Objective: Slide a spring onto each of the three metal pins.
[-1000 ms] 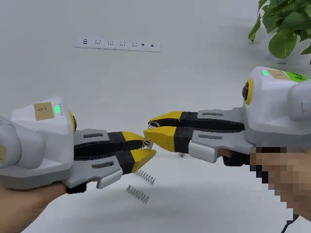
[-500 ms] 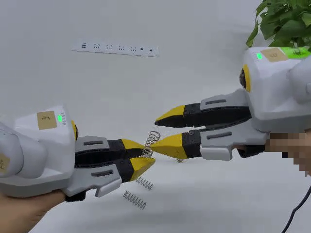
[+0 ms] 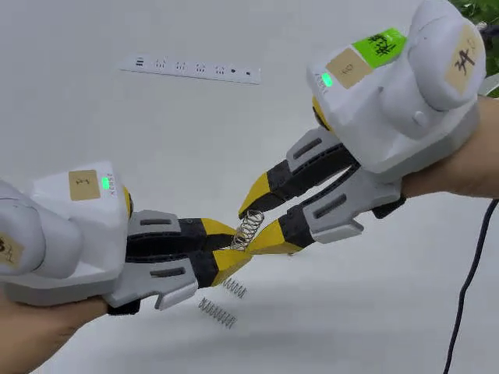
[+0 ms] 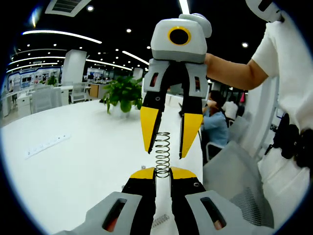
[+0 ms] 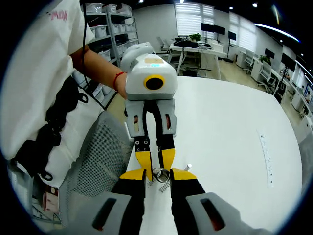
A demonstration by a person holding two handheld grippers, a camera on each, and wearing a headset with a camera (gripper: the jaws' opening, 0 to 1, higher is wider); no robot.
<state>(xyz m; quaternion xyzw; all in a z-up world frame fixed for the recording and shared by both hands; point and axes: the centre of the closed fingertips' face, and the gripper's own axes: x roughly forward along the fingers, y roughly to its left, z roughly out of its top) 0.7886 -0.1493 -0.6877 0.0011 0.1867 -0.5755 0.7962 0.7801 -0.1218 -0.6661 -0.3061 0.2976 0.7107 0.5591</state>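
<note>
A thin steel spring [image 3: 249, 227] sticks up from the tips of my left gripper [image 3: 238, 246], which is shut on its lower end. I cannot tell whether a pin is inside the coil. My right gripper [image 3: 251, 228] slants down from the upper right, open, with one jaw on each side of the spring. In the left gripper view the spring [image 4: 162, 152] rises from the left gripper [image 4: 162, 172] between the right gripper [image 4: 166, 151] jaws. The right gripper view shows the spring [image 5: 160, 174] end-on between the right gripper [image 5: 159, 175] tips, facing the left gripper [image 5: 156, 164].
Two loose springs [image 3: 233, 287] [image 3: 217, 312] lie on the white table under the grippers. A small metal pin [image 5: 188, 168] stands on the table beside them. A power strip [image 3: 191, 68] lies at the back, and a black cable [image 3: 468, 288] hangs on the right.
The right gripper has opened, risen and tilted from level to slanting down. The spring now stands up between its jaws, and the left gripper has stayed shut.
</note>
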